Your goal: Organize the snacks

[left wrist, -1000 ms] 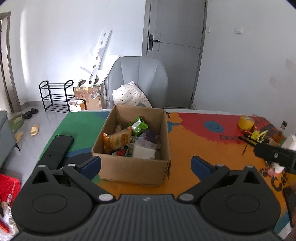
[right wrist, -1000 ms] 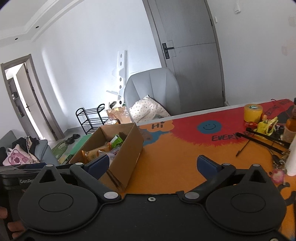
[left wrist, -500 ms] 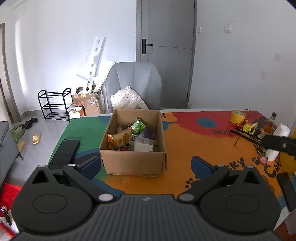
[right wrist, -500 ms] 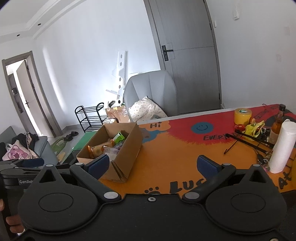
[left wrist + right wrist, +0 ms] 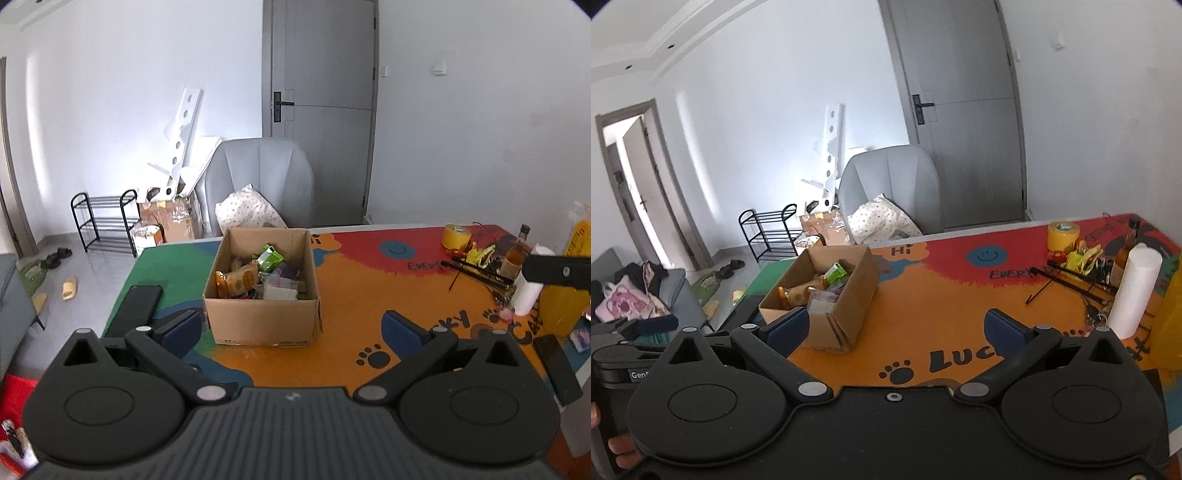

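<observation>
Snacks: a jumble of packets (image 5: 258, 277) lies inside the open cardboard box (image 5: 262, 325); an orange biscuit pack (image 5: 236, 282) leans at its left, a green packet (image 5: 269, 256) stands toward the back, pale clear bags sit in front.
Box: stands on the bench (image 5: 369, 295) left of the middle, flaps open, well apart from the clutter at the right end.
Left gripper (image 5: 291, 328): fingers spread wide, nothing between them, held back from the near wall of the box.
Right gripper (image 5: 897, 328): fingers wide apart and empty too, above the bare orange stretch to the right of the box.
Stage: no snack lies loose on the bench, so this fits either a sorted box or one waiting to be unpacked; the pictures do not settle which.
Doing it well: any reach into the box should, in my judgement, come from above and clear the cardboard walls, and take one packet by its edge, since the thin bags will crumple and slip.
Bench: covered by a bright mat in green, orange and red with paw prints and lettering.
Right end: yellow tape roll (image 5: 457, 236), paper towel roll (image 5: 1134, 291), small bottle (image 5: 516, 254), black rods.
Room: grey door (image 5: 321, 110), grey chair (image 5: 258, 184) holding a spotted pillow, black shoe rack (image 5: 103, 221), white walls.
</observation>
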Available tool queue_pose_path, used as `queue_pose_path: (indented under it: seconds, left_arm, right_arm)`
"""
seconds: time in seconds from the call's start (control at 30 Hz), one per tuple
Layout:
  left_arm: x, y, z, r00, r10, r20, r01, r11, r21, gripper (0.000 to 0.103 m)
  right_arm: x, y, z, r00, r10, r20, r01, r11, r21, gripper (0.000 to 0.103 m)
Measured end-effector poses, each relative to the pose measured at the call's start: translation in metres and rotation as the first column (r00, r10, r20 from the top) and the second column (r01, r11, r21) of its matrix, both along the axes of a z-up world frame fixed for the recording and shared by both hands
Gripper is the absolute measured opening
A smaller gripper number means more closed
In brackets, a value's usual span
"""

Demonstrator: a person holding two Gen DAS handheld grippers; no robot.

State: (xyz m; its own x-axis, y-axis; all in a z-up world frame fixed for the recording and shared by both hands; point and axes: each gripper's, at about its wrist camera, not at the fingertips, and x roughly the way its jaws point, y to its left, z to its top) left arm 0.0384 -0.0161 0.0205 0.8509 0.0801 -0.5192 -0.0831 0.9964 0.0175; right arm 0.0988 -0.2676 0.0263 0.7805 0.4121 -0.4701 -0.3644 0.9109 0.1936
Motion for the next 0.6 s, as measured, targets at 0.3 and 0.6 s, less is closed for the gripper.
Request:
queue_pose_path:
  seconds: [0.3,0.6]
  left_arm:
    - [-0.016,0.009,0.006,1.0,0.01,0.017,-0.01,1.0,0.007,0.103]
    - [-0.022,0.011,0.011,1.0,0.0,0.03,0.001,1.0,-0.017,0.103]
  right_arm:
    - [-0.016,0.009,0.007,0.999,0.024,0.023,-0.023,0.999,-0.033,0.103]
    - [-0.017,0.009,0.005,0.999,0.024,0.029,-0.023,0.999,-0.039,0.103]
